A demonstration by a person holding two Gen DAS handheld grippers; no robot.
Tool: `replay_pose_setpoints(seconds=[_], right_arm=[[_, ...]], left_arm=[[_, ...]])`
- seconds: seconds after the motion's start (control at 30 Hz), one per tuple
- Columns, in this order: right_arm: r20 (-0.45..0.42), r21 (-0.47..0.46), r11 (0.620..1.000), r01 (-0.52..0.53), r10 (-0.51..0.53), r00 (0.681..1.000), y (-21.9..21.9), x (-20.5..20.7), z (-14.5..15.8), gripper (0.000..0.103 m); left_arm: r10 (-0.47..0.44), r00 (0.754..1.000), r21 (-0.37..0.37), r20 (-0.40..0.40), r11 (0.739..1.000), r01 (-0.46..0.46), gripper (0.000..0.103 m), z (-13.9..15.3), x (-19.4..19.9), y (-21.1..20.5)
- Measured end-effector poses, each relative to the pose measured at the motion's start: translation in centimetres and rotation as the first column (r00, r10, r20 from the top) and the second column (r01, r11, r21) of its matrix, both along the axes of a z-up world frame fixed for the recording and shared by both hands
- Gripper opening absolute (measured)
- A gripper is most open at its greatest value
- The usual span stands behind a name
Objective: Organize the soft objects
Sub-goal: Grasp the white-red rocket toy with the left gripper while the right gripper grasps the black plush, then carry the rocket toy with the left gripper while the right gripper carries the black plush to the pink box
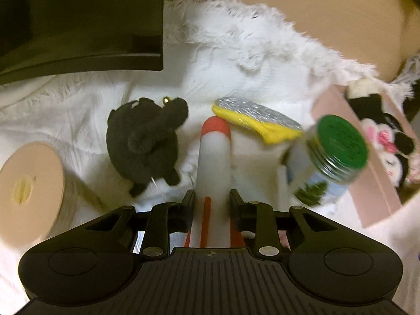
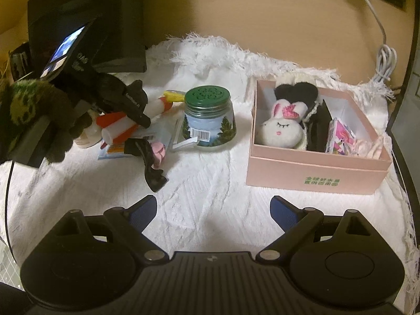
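Observation:
My left gripper (image 1: 212, 198) is shut on a white and red plush rocket (image 1: 214, 157), held above the white cloth; it also shows in the right wrist view (image 2: 123, 126) with the left gripper (image 2: 131, 105) on it. A black plush animal (image 1: 147, 141) lies left of the rocket. A yellow and silver sponge (image 1: 257, 120) lies beyond it. The pink box (image 2: 315, 168) holds a white bunny plush (image 2: 281, 128) and other soft items. My right gripper (image 2: 213, 210) is open and empty above the cloth, in front of the box.
A green-lidded glass jar (image 2: 208, 120) stands between the pile and the box. A tape roll (image 1: 31, 189) sits at the left. A black hair clip with pink flower (image 2: 152, 162) lies on the cloth. A black box (image 2: 86, 21) stands at the back left. A white cable (image 2: 383, 52) hangs at the back right.

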State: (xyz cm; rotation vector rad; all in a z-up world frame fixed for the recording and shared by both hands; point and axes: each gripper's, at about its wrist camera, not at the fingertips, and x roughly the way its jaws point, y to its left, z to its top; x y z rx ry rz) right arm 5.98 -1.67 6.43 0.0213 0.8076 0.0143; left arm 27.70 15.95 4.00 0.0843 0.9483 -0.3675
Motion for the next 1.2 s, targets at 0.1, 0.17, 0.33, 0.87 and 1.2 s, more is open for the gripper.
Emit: replay_pose_setpoints(seconds=[0.1,0.17,0.33,0.87,1.2], right_arm=[[0.000,-0.010,1.000,-0.013,0.013,1.000,0.3,0.2,0.1,0.094],[0.002,-0.019,0.999,-0.028,0.028,1.000,0.5,0.5,0.1,0.094],[0.019,-0.065,0.995,-0.076,0.078,0.997,1.4,1.4,0.5,0.094],[-0.074,-0.114,0.957,-0.266,0.259,0.963,7.1,9.9,-2.8,0.092],[-0.171,-0.118,0.942,-0.315,0.293,0.941,9.4,13.4,-5.7,0.042]], left_arm=[[-0.010,1.000,-0.054,0.018,0.998,0.011,0.031,0.5,-2.5,0.7],[-0.011,1.000,-0.093,0.020,0.996,0.013,0.031,0.9,-4.5,1.4],[-0.004,1.000,-0.167,0.014,0.986,0.006,0.031,1.5,-9.3,3.8],[0.151,0.989,-0.171,0.000,0.974,-0.149,0.031,0.2,-13.4,9.0],[0.178,0.984,-0.174,-0.006,0.969,-0.176,0.031,0.0,-13.8,9.6]])
